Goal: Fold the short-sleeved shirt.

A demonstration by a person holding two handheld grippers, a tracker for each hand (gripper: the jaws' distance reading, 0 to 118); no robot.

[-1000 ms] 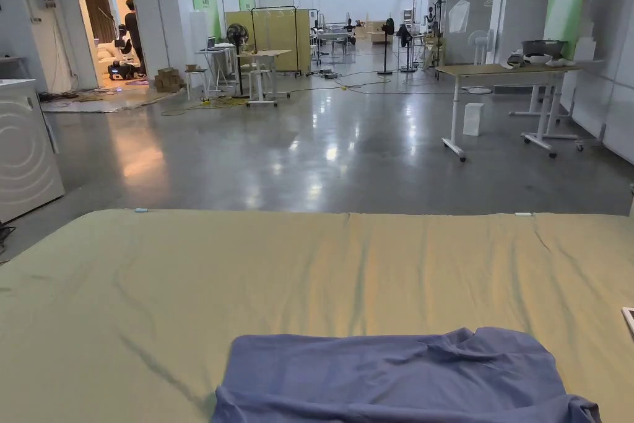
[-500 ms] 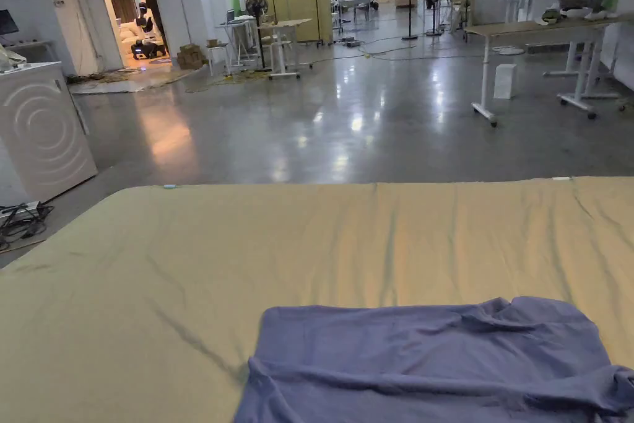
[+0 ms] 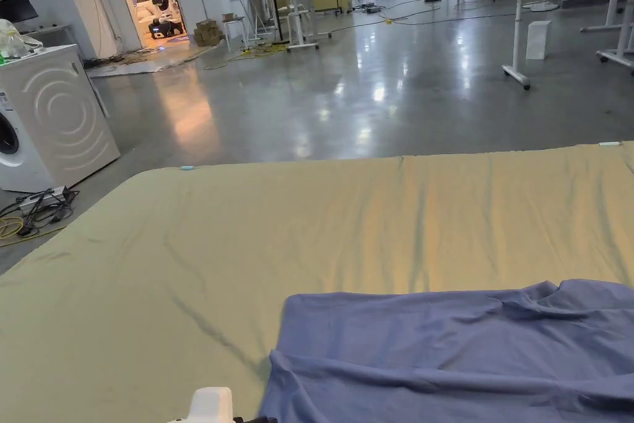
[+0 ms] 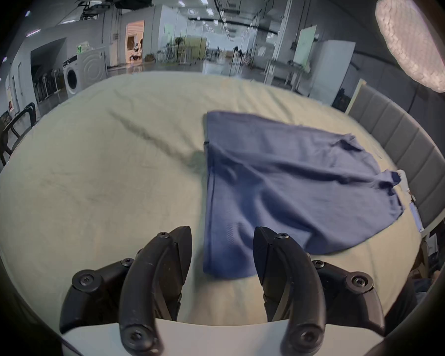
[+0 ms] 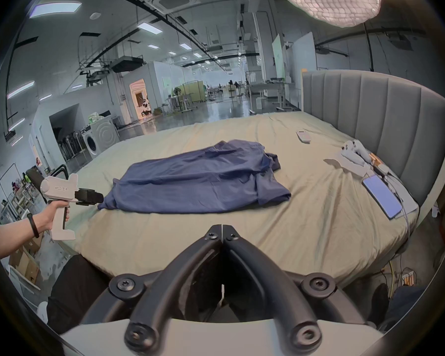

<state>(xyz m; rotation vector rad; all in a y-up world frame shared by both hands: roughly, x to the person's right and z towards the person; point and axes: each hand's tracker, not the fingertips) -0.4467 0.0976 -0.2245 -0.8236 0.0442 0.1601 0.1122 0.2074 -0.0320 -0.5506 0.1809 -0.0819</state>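
Note:
A blue short-sleeved shirt [image 3: 470, 350] [image 4: 280, 181] [image 5: 198, 179] lies rumpled and partly folded on the bed's pale green sheet [image 3: 247, 244]. My left gripper [image 4: 221, 235] is open, its jaws spread just short of the shirt's near bottom corner, with nothing between them. In the right gripper view the left gripper [image 5: 98, 198] is held by a hand at the shirt's left corner. Its white top [image 3: 210, 405] peeks in at the head view's lower edge. My right gripper [image 5: 221, 229] is shut and empty, hovering over bare sheet in front of the shirt.
A grey padded headboard [image 5: 370, 120] borders the bed on the right. A phone [image 5: 382, 199], a white device [image 5: 355, 153] and a small remote [image 5: 303, 136] lie on the sheet near it. A washing machine [image 3: 43, 121] stands on the floor at left.
The head camera has tilted down and swung left, so the shirt sits further right in the picture. The left gripper's white top has come in at the bottom edge.

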